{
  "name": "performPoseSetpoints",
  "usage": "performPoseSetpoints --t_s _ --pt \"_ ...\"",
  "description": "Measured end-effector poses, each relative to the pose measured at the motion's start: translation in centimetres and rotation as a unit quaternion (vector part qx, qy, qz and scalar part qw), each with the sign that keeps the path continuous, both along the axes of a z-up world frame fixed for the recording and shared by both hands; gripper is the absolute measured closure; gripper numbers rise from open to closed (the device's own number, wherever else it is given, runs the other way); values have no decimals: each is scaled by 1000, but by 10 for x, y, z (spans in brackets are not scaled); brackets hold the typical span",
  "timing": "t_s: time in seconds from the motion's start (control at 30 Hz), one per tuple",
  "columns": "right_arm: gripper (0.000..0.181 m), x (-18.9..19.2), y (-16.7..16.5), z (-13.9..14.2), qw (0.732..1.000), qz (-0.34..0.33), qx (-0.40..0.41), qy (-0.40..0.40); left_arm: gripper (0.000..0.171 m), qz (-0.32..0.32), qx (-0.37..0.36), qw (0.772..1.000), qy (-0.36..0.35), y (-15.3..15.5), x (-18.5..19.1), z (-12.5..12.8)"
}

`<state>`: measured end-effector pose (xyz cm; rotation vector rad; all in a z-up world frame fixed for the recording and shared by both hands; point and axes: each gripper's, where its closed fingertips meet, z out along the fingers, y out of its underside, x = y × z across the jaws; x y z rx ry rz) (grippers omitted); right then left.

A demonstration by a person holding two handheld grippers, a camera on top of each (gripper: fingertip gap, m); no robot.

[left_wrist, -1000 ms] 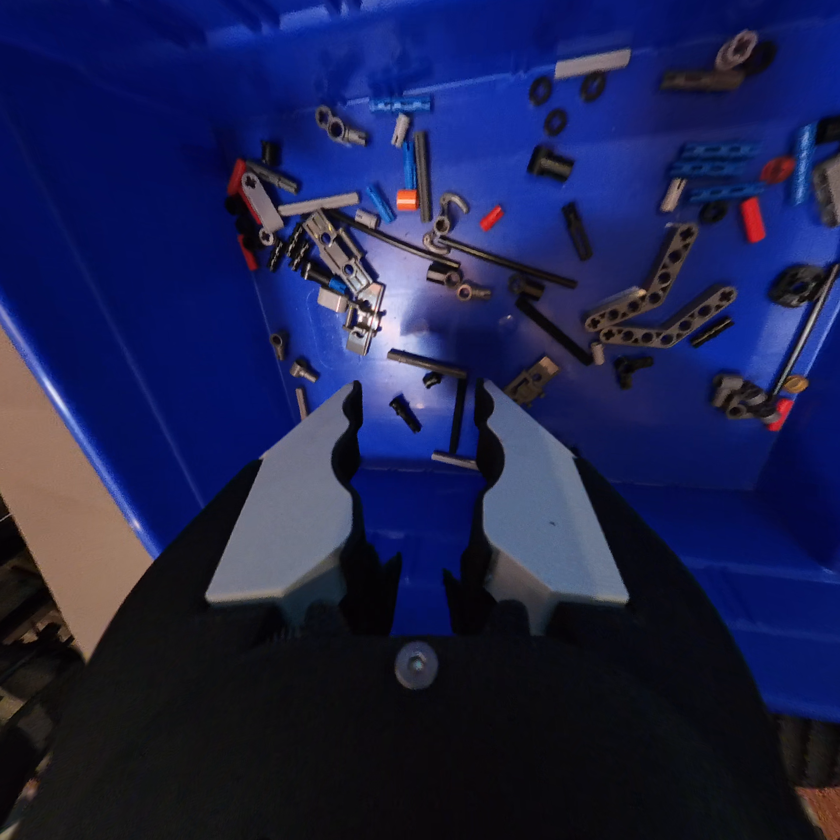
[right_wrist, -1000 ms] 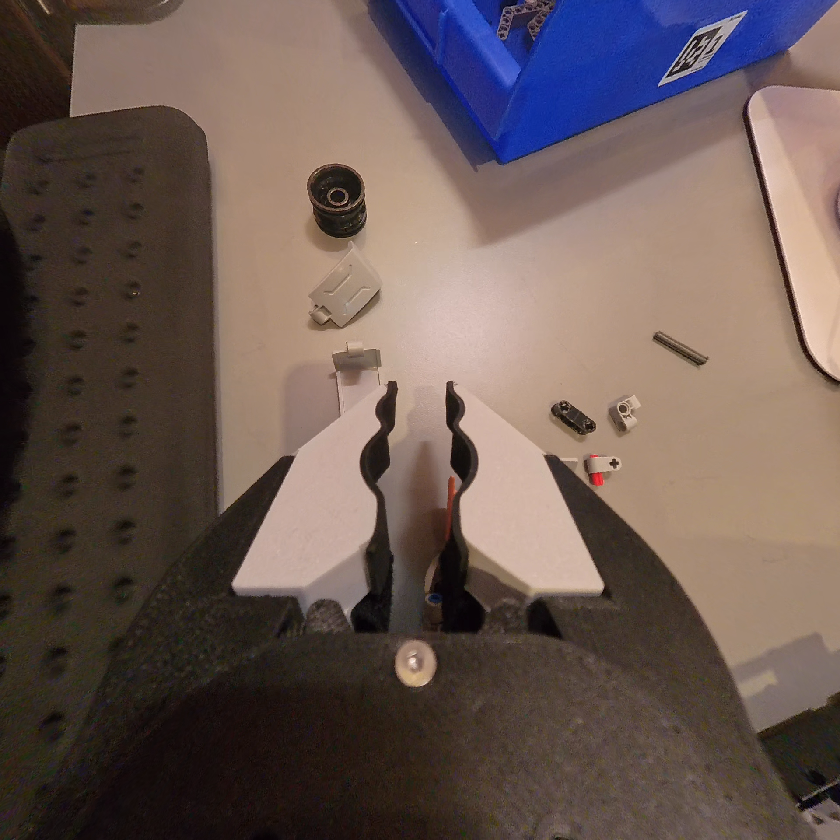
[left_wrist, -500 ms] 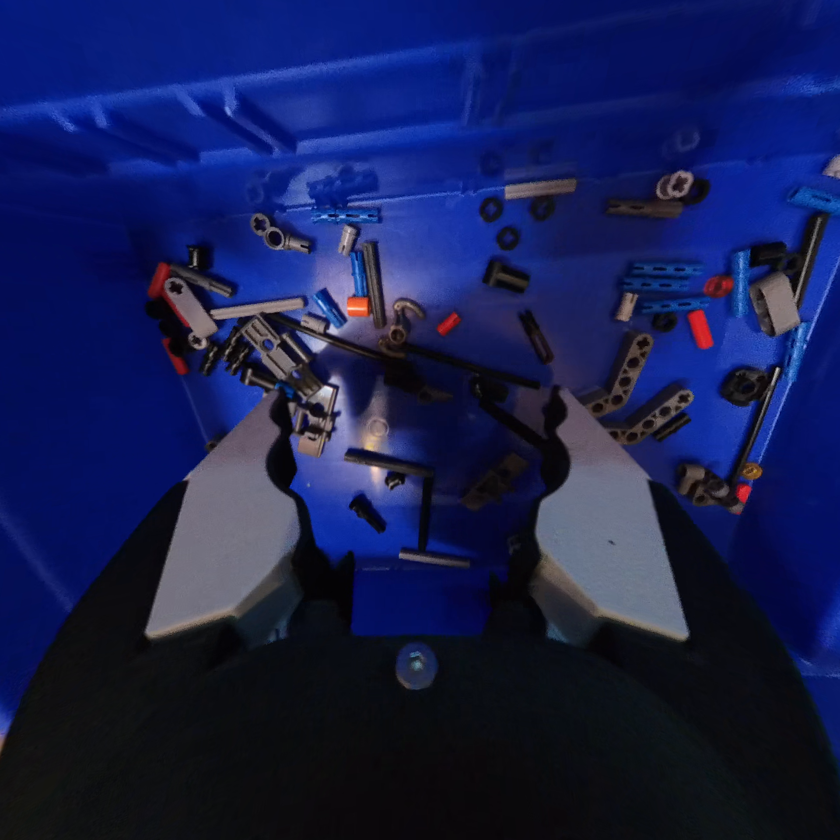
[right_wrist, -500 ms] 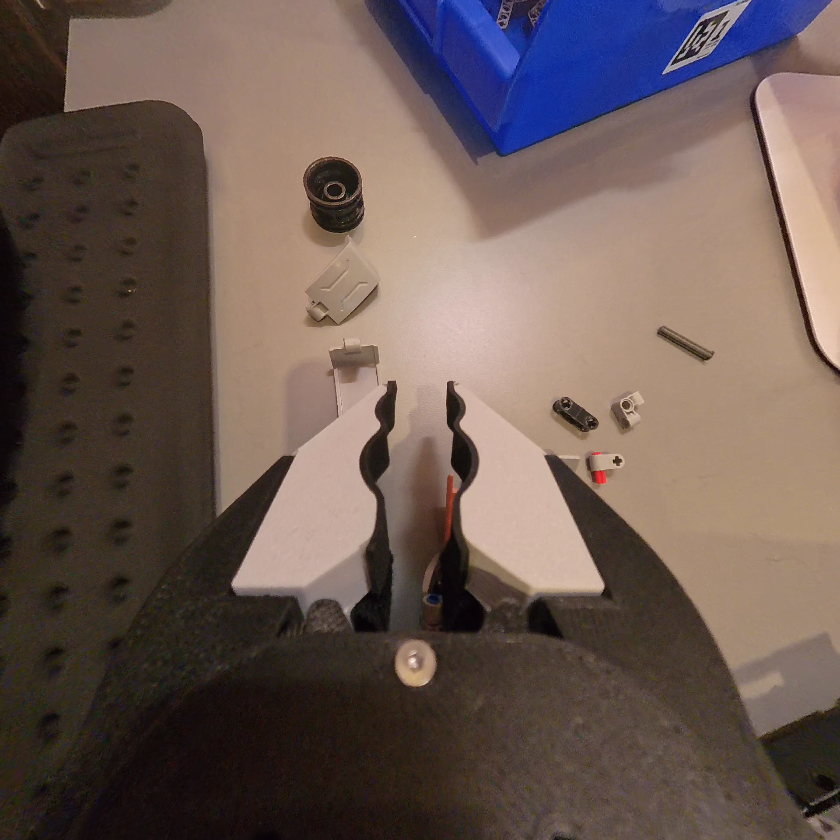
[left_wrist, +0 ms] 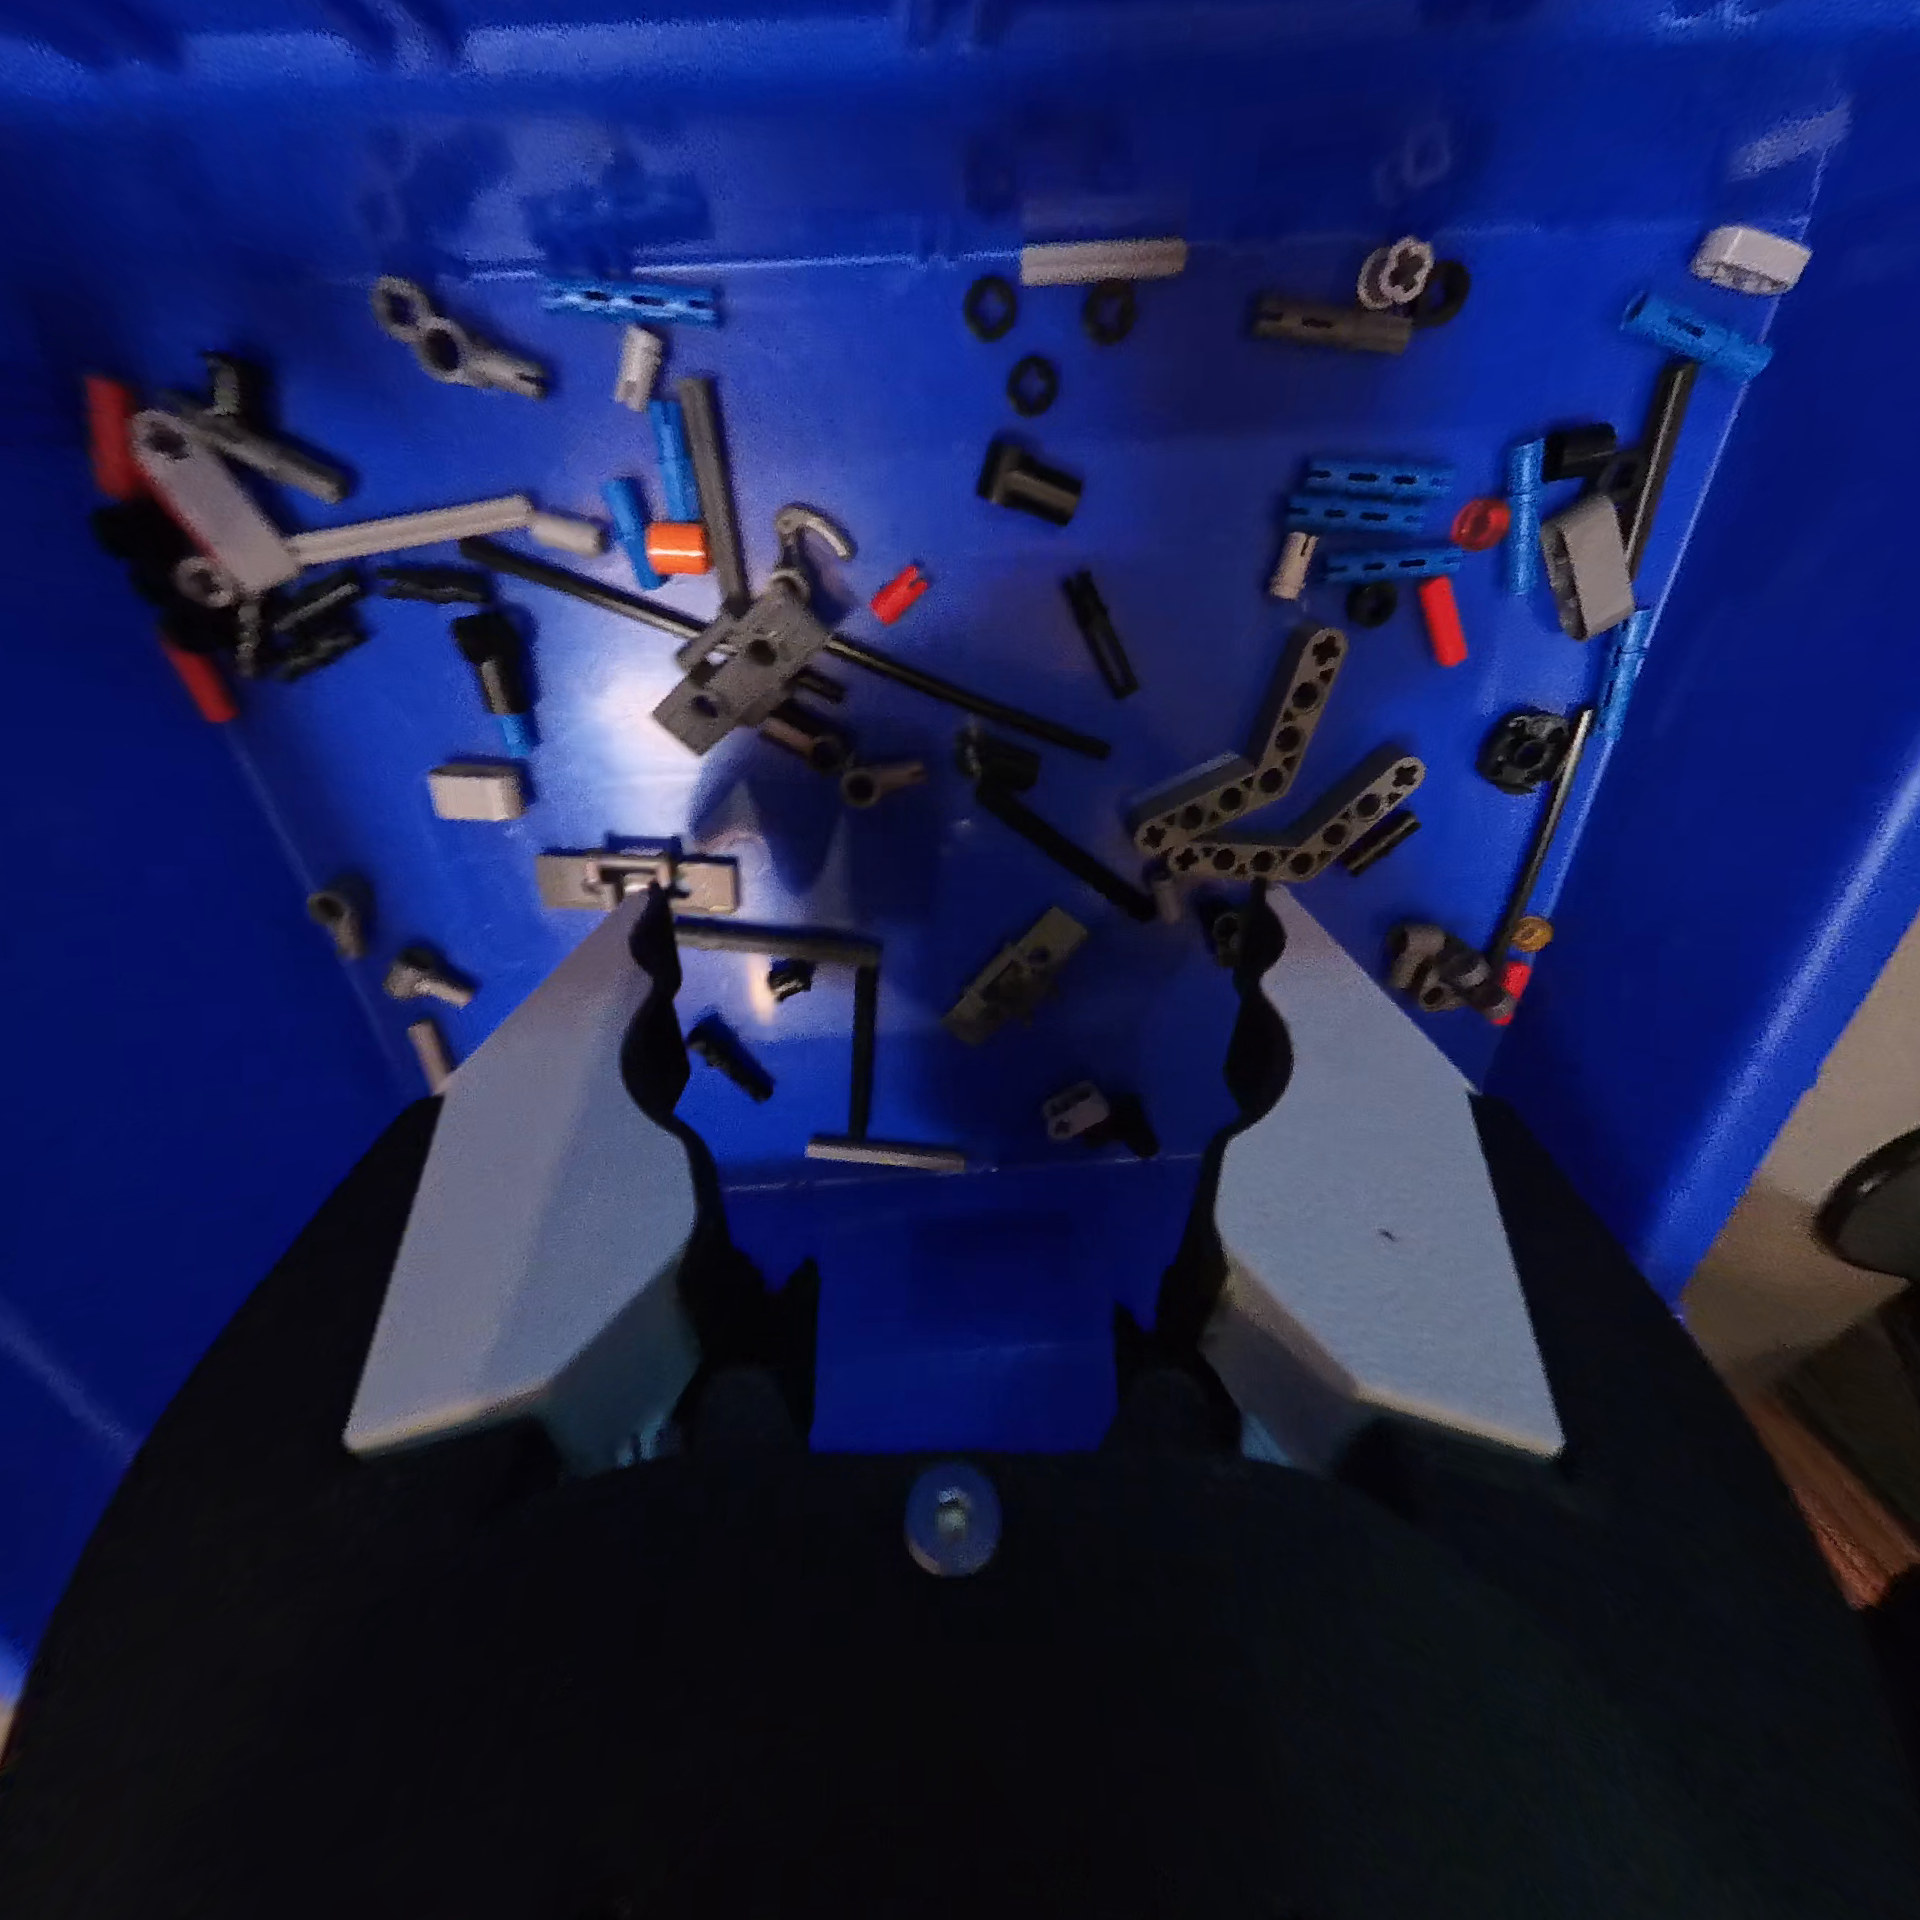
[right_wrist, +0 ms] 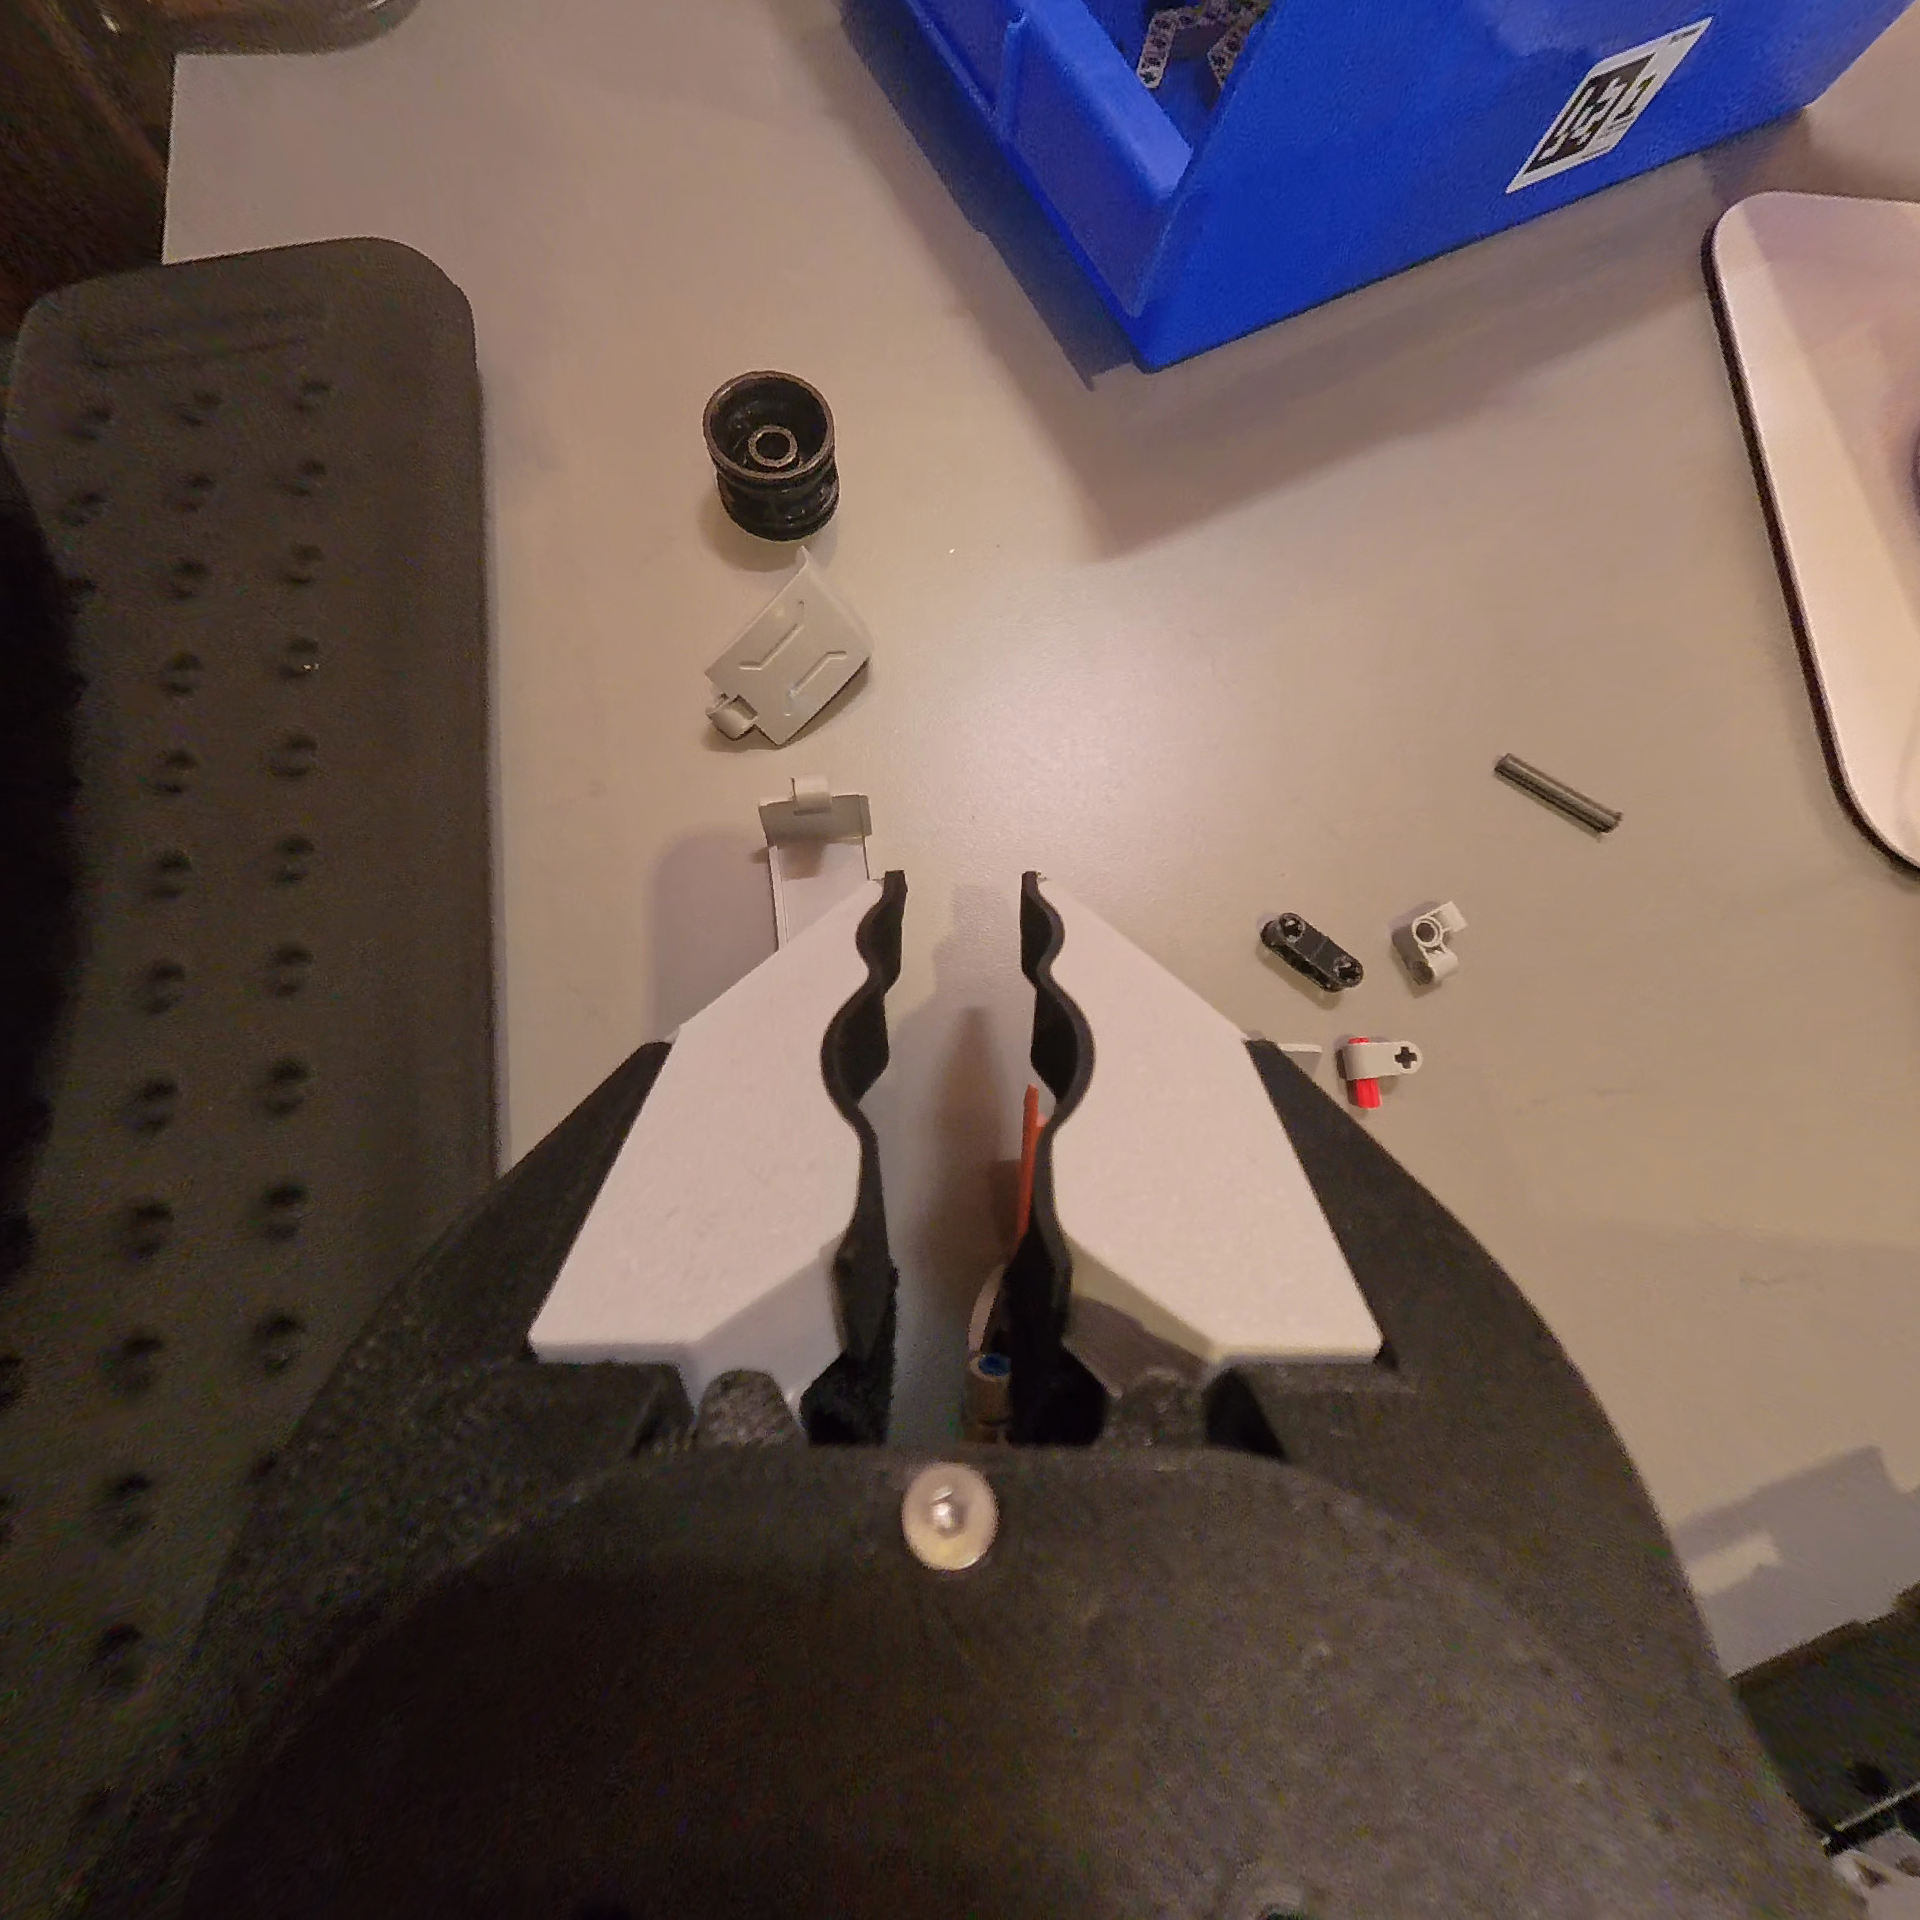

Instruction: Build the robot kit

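The left gripper reaches into a blue bin whose floor is strewn with small building-toy parts, and its jaws stand wide apart with nothing between them. A second ago they were much narrower; half a second ago they had already spread to about this width. The parts have shifted since then: a grey plate with holes that lay near the left wall now sits toward the middle, on top of a long black rod. A flat grey piece now lies just at the tip of the left finger. Two bent grey beams lie just past the right finger's tip, and a short black pin and a thin black rod lie on the bin floor in the gap between the fingers. The right gripper hovers over a grey table, its jaws narrow with a small gap and holding nothing, much as in both earlier views. Nearest it are a light grey panel just beside its left fingertip, a second grey panel and a black wheel beyond. Small connectors lie off to the right.
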<state>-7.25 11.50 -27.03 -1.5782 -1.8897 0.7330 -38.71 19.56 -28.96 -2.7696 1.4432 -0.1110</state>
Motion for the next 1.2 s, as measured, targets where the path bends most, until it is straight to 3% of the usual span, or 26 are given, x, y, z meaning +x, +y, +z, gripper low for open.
performPoseSetpoints --t_s 0.13,0.27,0.63,0.7,1.0,1.1,1.2 --pt "161 0 1 -1 1000 -2 -1 0 70 -2 58 998 -7 12 -5 13" --pt "161 0 2 -3 1000 -4 0 -5 72 -25 71 997 -8 10 5 13" --pt "161 0 4 -3 1000 -6 -4 -2 69 -118 34 992 2 -46 66 -8" --pt "161 0 5 -4 1000 -7 -5 -3 86 -132 40 990 8 -52 71 -9" --pt "161 1 7 -5 1000 -10 -7 -4 63 -169 -21 985 -10 -101 81 -15" --pt "161 1 7 -6 1000 -10 -8 -5 43 -176 -23 984 -21 -114 86 -5" --pt "161 1 7 -7 1000 -10 -9 -6 47 -170 15 985 -22 -109 86 9"
